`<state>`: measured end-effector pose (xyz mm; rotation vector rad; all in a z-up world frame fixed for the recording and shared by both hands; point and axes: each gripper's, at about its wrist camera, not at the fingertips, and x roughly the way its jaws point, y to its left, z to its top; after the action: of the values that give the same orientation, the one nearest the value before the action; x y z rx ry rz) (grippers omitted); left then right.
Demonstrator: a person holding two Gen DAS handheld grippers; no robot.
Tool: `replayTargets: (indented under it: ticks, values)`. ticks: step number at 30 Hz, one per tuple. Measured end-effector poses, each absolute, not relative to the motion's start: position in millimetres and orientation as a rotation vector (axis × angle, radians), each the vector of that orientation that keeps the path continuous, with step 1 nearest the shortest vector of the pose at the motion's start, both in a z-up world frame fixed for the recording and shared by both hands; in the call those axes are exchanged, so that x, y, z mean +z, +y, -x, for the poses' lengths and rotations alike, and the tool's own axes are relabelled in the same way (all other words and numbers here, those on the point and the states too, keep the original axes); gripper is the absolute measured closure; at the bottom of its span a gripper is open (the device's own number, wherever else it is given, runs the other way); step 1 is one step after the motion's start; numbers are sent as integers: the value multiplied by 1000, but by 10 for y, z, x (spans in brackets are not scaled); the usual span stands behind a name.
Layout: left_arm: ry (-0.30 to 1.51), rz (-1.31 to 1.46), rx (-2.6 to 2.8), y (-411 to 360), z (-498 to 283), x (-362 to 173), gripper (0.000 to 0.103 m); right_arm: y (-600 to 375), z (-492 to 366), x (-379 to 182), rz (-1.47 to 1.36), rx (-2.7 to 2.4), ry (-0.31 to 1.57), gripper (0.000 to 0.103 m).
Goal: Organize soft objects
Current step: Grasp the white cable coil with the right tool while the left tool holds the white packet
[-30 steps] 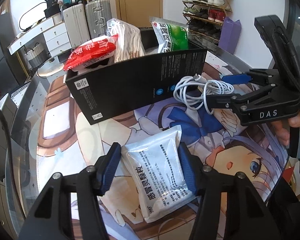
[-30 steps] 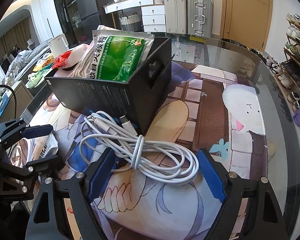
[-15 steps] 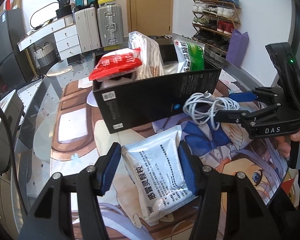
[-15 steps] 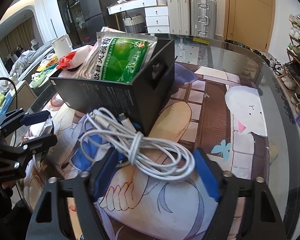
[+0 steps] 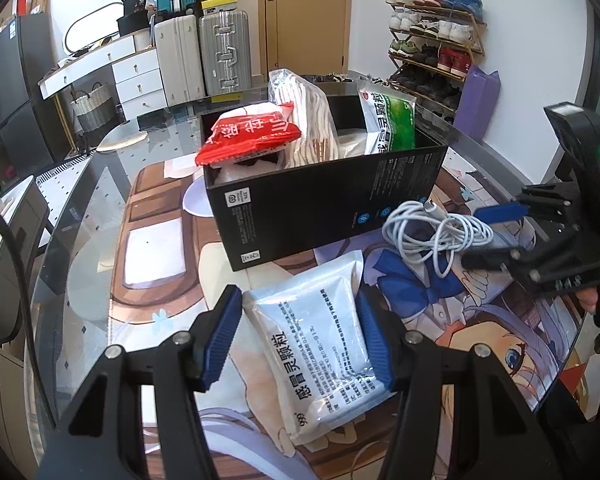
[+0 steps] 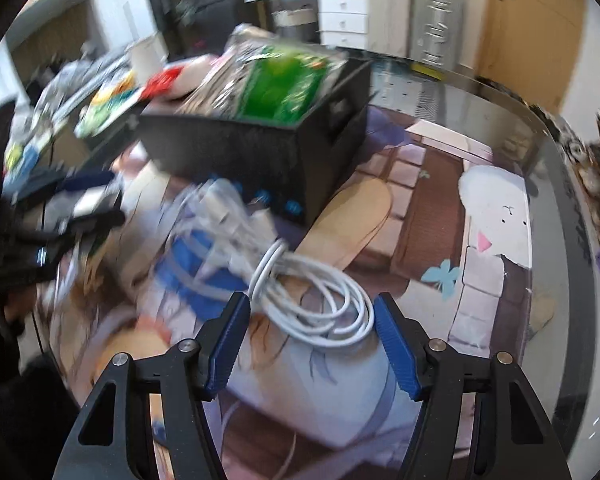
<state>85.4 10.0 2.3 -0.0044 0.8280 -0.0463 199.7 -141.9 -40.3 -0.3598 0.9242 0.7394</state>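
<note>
My left gripper (image 5: 298, 320) is shut on a white medicine pouch (image 5: 320, 360), its blue pads pressing both long edges just above the printed mat. To the right, my right gripper (image 5: 478, 236) is shut on a coiled white cable (image 5: 432, 232). The right wrist view, blurred, shows the cable (image 6: 320, 304) between the pads of the right gripper (image 6: 312, 320), its loose end trailing left. Behind both stands an open black box (image 5: 320, 200) holding a red packet (image 5: 252, 136), a striped bag (image 5: 308, 120) and a green-white pouch (image 5: 392, 124).
An anime-print mat (image 5: 156, 248) covers the glass table (image 5: 80, 208), whose curved edge runs along the left. A person's hand (image 5: 592, 300) holds the right gripper. Suitcases (image 5: 224, 52), drawers and a shoe rack (image 5: 436, 48) stand far behind.
The right jaws closed onto the cable coil and lifted it off the mat. The right wrist view is now motion-blurred. The left gripper kept its grip on the pouch.
</note>
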Motion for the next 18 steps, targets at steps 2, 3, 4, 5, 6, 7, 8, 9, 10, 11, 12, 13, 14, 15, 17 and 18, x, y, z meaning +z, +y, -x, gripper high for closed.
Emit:
replayTargets:
  ticks: [2,3,4,5,6,7,8,9,10,11,12,13,14,15,17,18]
  values:
    - [827,5,-46,101,-850,22,46,-1424,-1979,-381,361,744,905,32]
    - [825,4,-46,94,-844,25,46,-1431,-1979,-366,347,748,896,28]
    - [825,4,-46,99,-846,24,46,-1434,-1978,-351,334,751,884,26]
    - [823,4,-46,102,-842,27,46,-1431,-1973,-336,323,755,870,22]
    - [822,5,-47,101,-844,25,46,-1419,-1958,-318,316,765,851,22]
    - [823,6,-49,97,-845,22,46,-1403,-1949,-313,310,773,835,22]
    - [825,5,-50,93,-847,16,46,-1378,-1947,-312,305,777,829,22]
    - [826,4,-49,88,-849,10,46,-1340,-1954,-326,300,782,831,22]
    - [826,4,-51,83,-846,8,46,-1315,-1956,-343,295,786,831,22]
    - [827,3,-53,79,-845,7,46,-1291,-1963,-358,289,791,835,22]
    - [825,3,-53,76,-843,10,46,-1267,-1969,-379,286,793,843,22]
    - [824,3,-54,77,-838,14,46,-1243,-1975,-394,283,791,846,22]
    - [823,3,-54,79,-837,17,46,-1224,-1985,-406,278,797,852,22]
    - [821,4,-52,83,-836,21,46,-1206,-1982,-412,275,803,854,23]
    - [821,5,-50,83,-837,23,46,-1182,-1960,-413,290,800,854,32]
    - [821,7,-48,86,-836,27,46,-1176,-1945,-404,297,804,855,41]
